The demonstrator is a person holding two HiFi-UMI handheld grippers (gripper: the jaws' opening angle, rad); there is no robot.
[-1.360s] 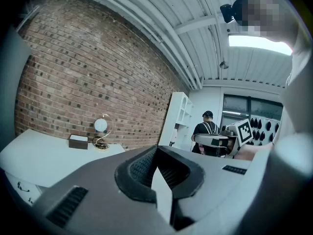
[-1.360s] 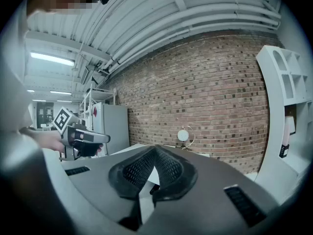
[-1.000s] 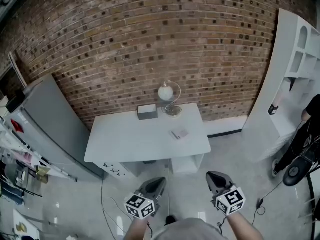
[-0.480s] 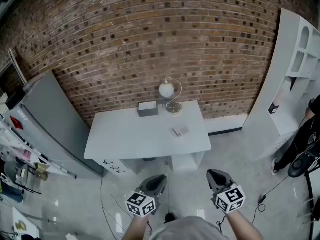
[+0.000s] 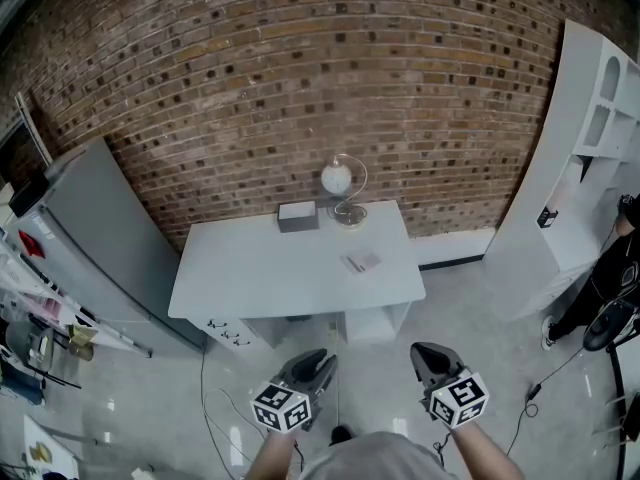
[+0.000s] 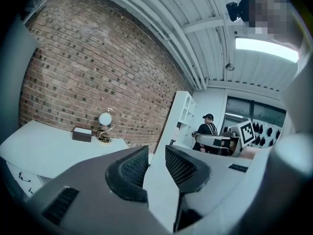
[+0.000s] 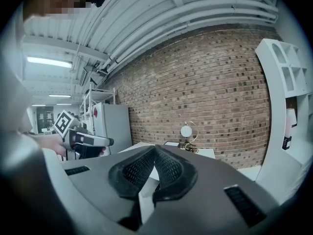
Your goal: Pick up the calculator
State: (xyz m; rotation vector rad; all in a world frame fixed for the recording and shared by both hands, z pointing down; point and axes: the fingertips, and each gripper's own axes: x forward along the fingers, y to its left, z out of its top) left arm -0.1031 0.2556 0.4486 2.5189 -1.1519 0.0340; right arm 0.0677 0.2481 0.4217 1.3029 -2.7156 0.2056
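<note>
The calculator [image 5: 361, 262], small, flat and grey, lies on the right part of the white table [image 5: 250, 283], far ahead of both grippers. My left gripper [image 5: 318, 364] hangs low over the floor in front of the table. Its jaws have just been opening, and a clear gap with nothing in it shows between the ribbed pads [image 6: 134, 166]. My right gripper [image 5: 430, 354] is level with it to the right; its pads [image 7: 168, 168] meet at the tips, holding nothing. Neither gripper view shows the calculator.
A dark box [image 5: 297, 215] and a globe lamp [image 5: 337, 180] stand at the table's back edge by the brick wall. A grey cabinet [image 5: 95, 238] is at the left and a white shelf unit [image 5: 590, 138] at the right, with a person [image 5: 622, 268] beside it.
The left gripper's jaws have parted from shut to a visible gap. Both grippers stay in the same place in front of the table.
</note>
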